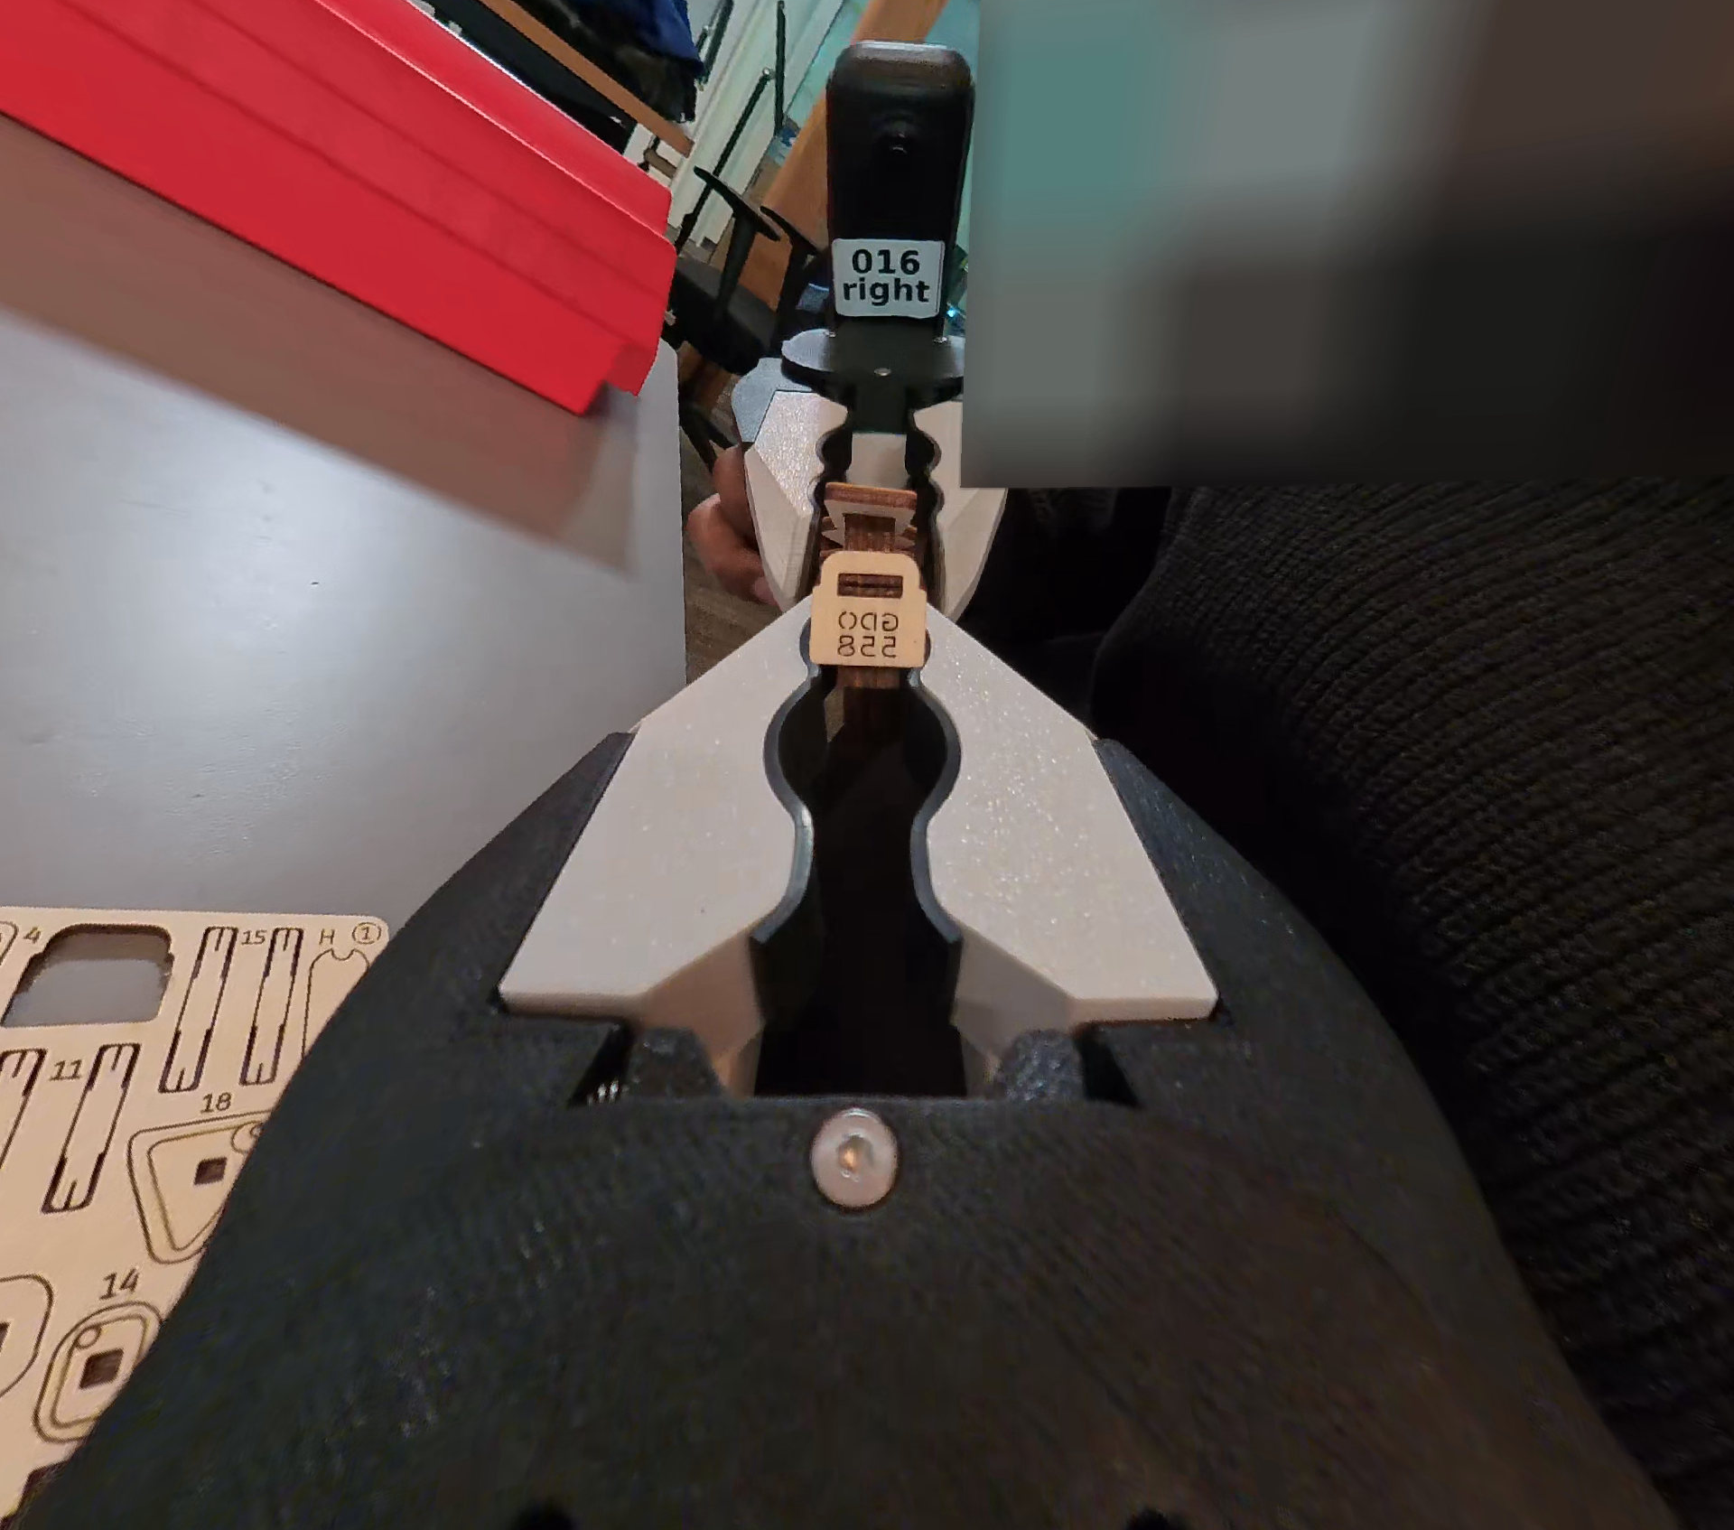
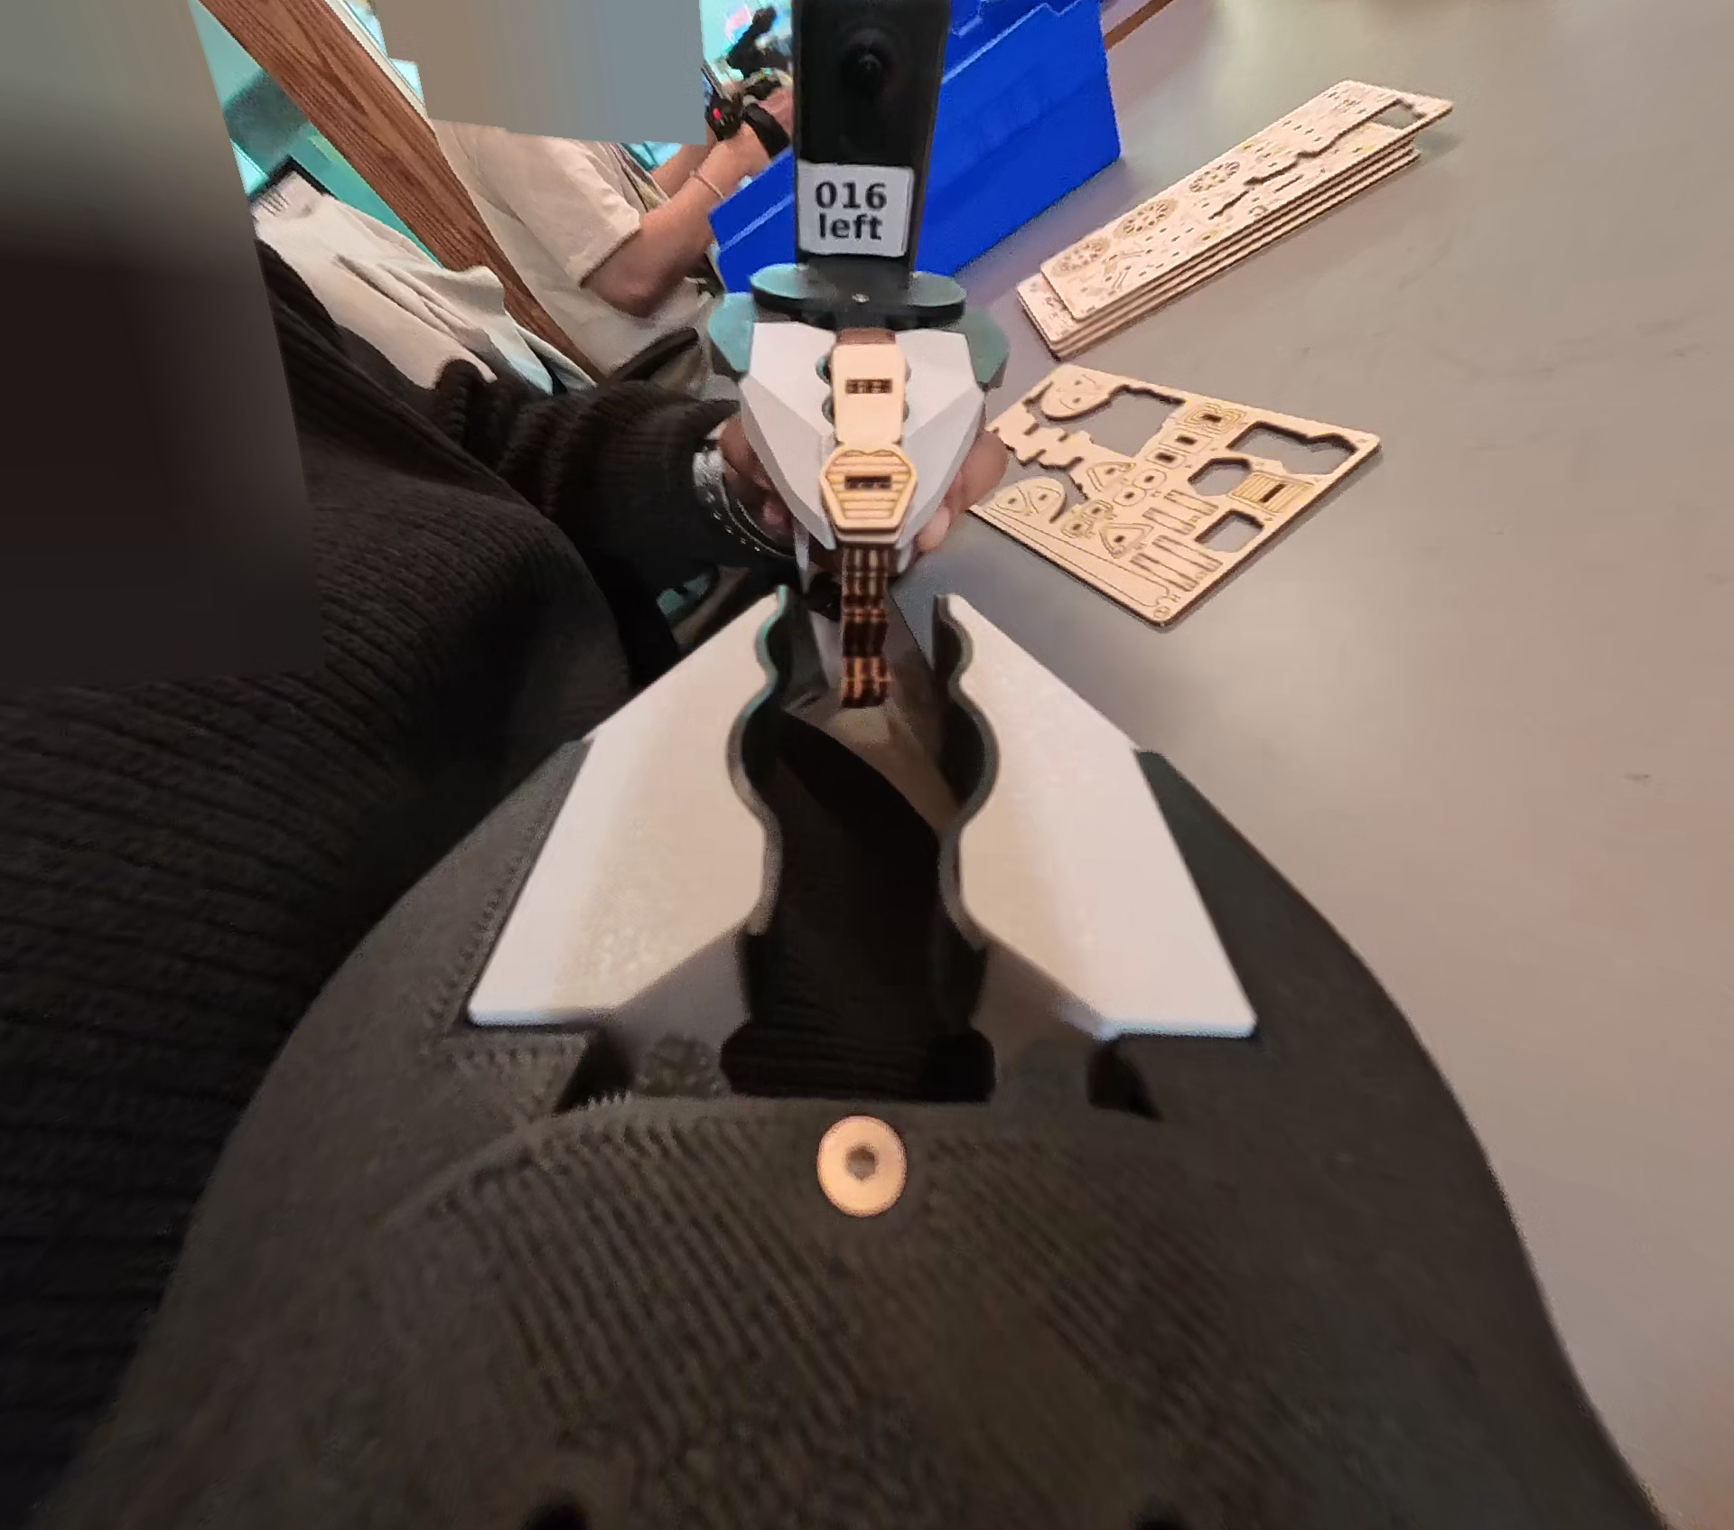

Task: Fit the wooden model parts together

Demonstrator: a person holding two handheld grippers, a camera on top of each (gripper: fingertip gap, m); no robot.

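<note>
A wooden model assembly hangs in the air between my two grippers, which face each other tip to tip. It is a stack of dark-edged wooden strips [image 1: 859, 697] with a pale engraved plate [image 1: 868, 622] on top. My left gripper [image 1: 868, 659] is shut on one end. In the right wrist view, the left gripper [image 2: 861, 551] carries a pale plate [image 2: 868, 396] and a ribbed hexagonal piece [image 2: 863, 495]. My right gripper [image 2: 863, 612] holds the far end of the strips [image 2: 863, 640]. It also shows in the left wrist view [image 1: 874, 509], closed on the wood.
A grey table [image 1: 281, 640] holds a red bin [image 1: 328, 106] and a laser-cut wooden sheet [image 1: 113, 1110]. Another cut sheet [image 2: 1192, 490], a stack of sheets [image 2: 1239, 209] and a blue bin [image 2: 1023, 115] lie to the right. A person [image 2: 563, 237] sits behind. The holder's black sleeve [image 2: 235, 781] is close. The tips of both grippers are at nearly the same place.
</note>
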